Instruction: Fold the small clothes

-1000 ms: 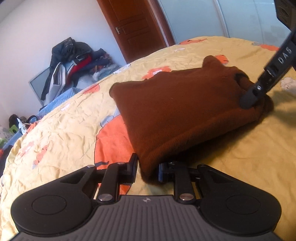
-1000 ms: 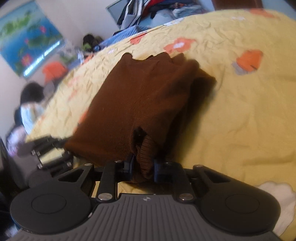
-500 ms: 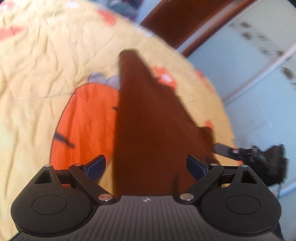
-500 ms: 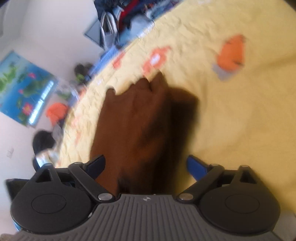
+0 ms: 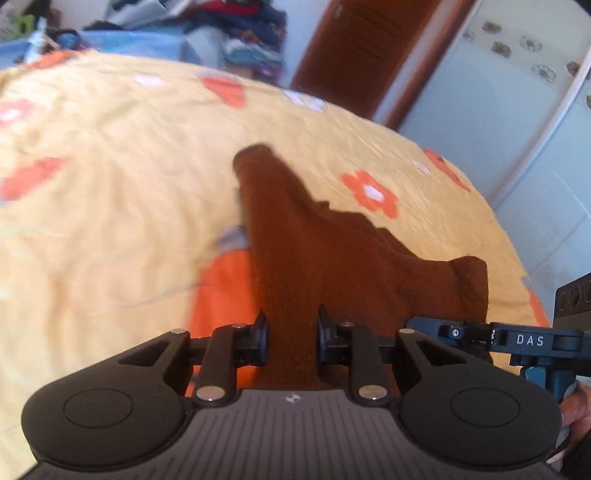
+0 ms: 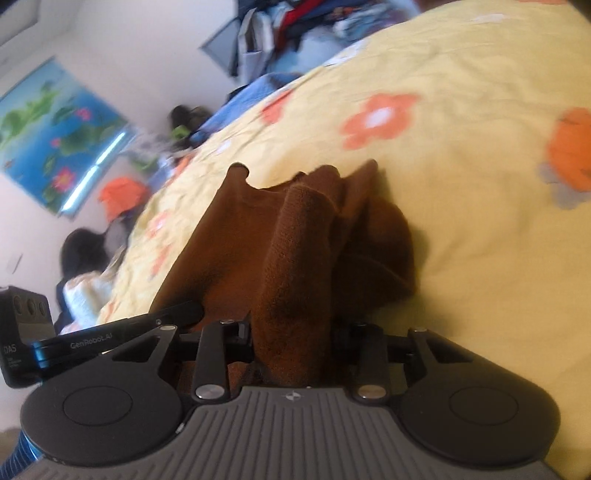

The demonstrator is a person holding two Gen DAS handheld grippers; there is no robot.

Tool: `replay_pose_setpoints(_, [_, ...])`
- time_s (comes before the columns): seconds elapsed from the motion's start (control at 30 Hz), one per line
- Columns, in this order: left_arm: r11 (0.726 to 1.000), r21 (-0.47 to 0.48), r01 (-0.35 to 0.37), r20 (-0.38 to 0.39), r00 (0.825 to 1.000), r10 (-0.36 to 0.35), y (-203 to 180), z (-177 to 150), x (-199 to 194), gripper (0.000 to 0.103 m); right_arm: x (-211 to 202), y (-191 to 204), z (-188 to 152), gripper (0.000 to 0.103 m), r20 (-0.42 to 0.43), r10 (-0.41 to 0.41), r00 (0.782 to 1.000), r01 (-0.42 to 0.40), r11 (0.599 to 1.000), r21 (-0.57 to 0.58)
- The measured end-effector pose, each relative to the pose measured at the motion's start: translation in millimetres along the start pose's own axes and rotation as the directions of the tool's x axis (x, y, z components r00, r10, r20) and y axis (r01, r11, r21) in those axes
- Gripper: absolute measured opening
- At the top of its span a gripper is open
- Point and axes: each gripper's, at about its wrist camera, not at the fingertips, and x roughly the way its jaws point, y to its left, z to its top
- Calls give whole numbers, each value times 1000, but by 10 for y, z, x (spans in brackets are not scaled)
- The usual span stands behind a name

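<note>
Bedroom quilt (image 5: 110, 221): both grippers, left (image 5: 291, 334) and right (image 6: 295, 338), are clenching the brown garment (image 5: 314, 258), mid-fold; next, likely carrying the edge across.

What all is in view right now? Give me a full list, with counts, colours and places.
brown knitted garment: one, brown, bunched on the bed, its near edge between both grippers' fingers
yellow bedspread with orange flowers: one, yellow and orange, under the garment
pile of mixed clothes: one, dark blue, red and white, past the bed's far edge
brown wooden door: one, brown, behind the bed
pale wardrobe panels: white, right of the door
pond picture: one, blue and green, on the wall
orange item: one, beside the bed, too blurred to name
left gripper: black, closed on the garment
right gripper: black, closed on the garment
</note>
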Motion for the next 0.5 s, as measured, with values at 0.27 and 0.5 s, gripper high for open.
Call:
replay_pose_setpoints(0.27, [995,-84,45,-34,998,-48,442,-285,-237,76,209,192,-44,67,-54,28,998,-28,1000,0])
replay_pose_setpoints(0.5, [985,-111,135,-128,980,-149,417,-641,-234,36,-238,314,-404,79,-102,62,993,-64,998,-13])
